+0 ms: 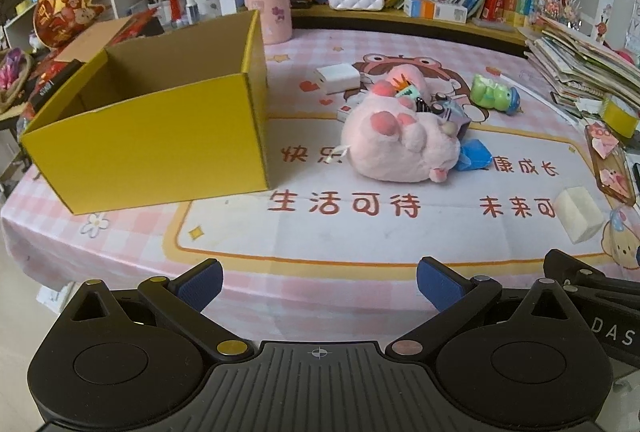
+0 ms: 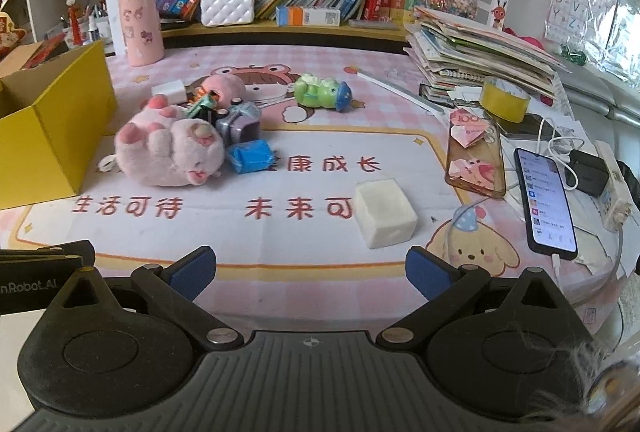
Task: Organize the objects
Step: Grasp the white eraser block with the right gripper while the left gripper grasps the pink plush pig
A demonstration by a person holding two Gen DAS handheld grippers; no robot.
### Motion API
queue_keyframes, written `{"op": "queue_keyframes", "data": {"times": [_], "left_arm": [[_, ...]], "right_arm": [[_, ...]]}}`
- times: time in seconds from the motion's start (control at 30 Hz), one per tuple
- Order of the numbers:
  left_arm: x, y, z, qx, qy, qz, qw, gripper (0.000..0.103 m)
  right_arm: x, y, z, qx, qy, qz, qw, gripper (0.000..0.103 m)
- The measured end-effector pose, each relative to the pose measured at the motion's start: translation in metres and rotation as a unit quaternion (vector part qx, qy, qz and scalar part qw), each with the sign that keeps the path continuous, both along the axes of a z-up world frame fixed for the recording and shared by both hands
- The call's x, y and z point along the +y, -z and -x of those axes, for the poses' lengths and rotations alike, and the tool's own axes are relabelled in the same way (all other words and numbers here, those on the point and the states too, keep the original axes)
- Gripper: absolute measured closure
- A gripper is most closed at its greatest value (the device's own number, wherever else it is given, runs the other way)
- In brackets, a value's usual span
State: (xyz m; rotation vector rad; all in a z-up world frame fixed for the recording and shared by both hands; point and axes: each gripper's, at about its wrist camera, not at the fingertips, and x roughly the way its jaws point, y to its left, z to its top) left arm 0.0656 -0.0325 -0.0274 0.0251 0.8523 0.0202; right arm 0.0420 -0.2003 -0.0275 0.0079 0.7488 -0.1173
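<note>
On the left of the worktop (image 1: pixel 320 232) an open yellow box (image 1: pixel 160 136) is seen, nothing visible inside. Just right of it a pink plush toy (image 1: pixel 396 144) lies amid small items, a blue packet (image 1: pixel 474 154) touching it. Farther right, a green toy (image 2: pixel 320 90) and a white block (image 2: pixel 384 212) lie apart. The left claw (image 1: pixel 318 284) and the right claw (image 2: pixel 310 272) are held spread, empty, at the near edge.

Left claw (image 1: pixel 319 284), right claw (image 2: pixel 311 274) agape, seemingly empty
</note>
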Motion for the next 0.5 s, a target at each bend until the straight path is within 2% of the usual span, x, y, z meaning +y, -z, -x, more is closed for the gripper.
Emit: {"op": "queue_keyframes", "data": {"times": [0.1, 0.5], "left_arm": [[-0.009, 0.003, -0.01, 0.004, -0.002, 0.0, 1.0, 0.0], [-0.039, 0.003, -0.059, 0.002, -0.034, 0.017, 0.9993, 0.0]], "right_arm": [[-0.011, 0.003, -0.011, 0.005, -0.001, 0.001, 1.0, 0.002], [-0.059, 0.021, -0.063, 0.029, -0.01, -0.009, 0.999, 0.021]]}}
